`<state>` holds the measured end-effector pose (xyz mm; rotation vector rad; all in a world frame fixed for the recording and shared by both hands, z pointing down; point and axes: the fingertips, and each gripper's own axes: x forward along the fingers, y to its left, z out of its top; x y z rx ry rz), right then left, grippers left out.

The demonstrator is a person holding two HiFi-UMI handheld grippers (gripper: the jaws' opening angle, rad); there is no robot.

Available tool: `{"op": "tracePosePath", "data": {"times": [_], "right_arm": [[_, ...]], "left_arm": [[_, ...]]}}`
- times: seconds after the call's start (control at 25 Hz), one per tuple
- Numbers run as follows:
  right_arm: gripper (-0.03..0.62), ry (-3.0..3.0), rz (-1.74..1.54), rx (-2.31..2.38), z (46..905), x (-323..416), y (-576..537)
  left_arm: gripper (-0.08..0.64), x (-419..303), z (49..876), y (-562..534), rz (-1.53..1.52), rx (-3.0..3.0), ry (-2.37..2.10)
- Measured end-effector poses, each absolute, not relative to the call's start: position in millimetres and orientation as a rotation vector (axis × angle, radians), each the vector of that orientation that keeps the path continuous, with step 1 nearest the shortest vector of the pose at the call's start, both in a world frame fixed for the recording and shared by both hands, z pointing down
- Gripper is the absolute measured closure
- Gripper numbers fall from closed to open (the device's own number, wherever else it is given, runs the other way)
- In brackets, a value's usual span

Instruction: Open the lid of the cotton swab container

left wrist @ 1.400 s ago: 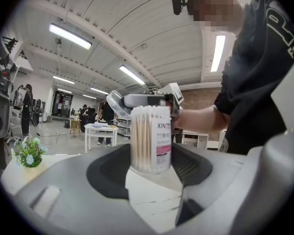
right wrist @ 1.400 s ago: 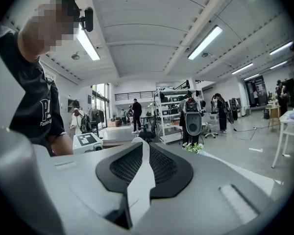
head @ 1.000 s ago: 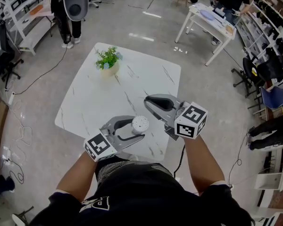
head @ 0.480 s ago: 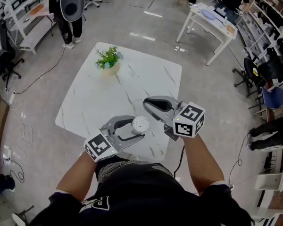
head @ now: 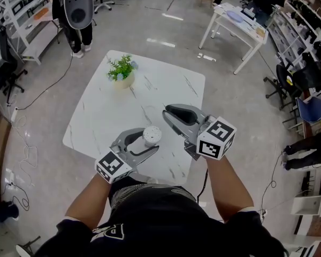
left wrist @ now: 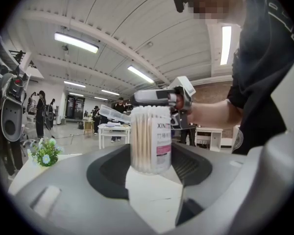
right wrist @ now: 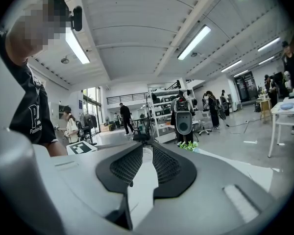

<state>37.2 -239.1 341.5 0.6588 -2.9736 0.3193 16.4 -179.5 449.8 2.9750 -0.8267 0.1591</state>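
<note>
Squarely between the jaws of the left tongs [left wrist: 152,154], the cotton swab container [left wrist: 150,131] — pads [left wrist: 187,165] pressed against both its sides, clear wall upright, crammed with swabs on end, a white label with a pink band turned toward the camera. From the head view, a pale round top facing up, with the container over the desk [head: 96,116] close to the middle of its near edge. Resting on the veined white top or lifted off it, impossible to tell.

Next, the right tongs [right wrist: 146,155]: jaws drawn almost together, only a thin slit between the ribbed black pads, nothing plainly gripped there. Held about level above the desk toward its right edge, tips just beyond the container and a little to its right, not touching it in the head view. In the left gripper view, hovering right behind the container's top.

Further out, a bare forearm [head: 85,199] behind each of the tongs. Near the far left corner of the desk, a small potted plant [head: 122,71] — well apart from everything else. Beyond the desk, grey floor [head: 166,31] and a white table [head: 227,21] off the far right corner.
</note>
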Motion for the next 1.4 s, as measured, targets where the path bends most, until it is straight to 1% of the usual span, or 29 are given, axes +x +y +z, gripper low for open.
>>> {"op": "tracePosePath", "data": {"times": [0.48,0.84,1.04,1.4], "right_arm": [[0.551,-2.942,0.279,0.904,345,70,-227],[0.554,-2.796,0.24,1.029,392,85,-217],[0.582,-2.734,0.276,1.101,418,92,-218],[0.592,-2.68,0.337,1.145,447,96,-213]], "left_arm": [[0.252,-27,423,-216,0.034,2.866,-1.219],[0.252,-35,432,-215,0.105,2.842,-1.254],[0.253,-38,444,-213,0.167,2.832,-1.251],[0.252,-41,464,-211,0.211,2.788,-1.239]]}}
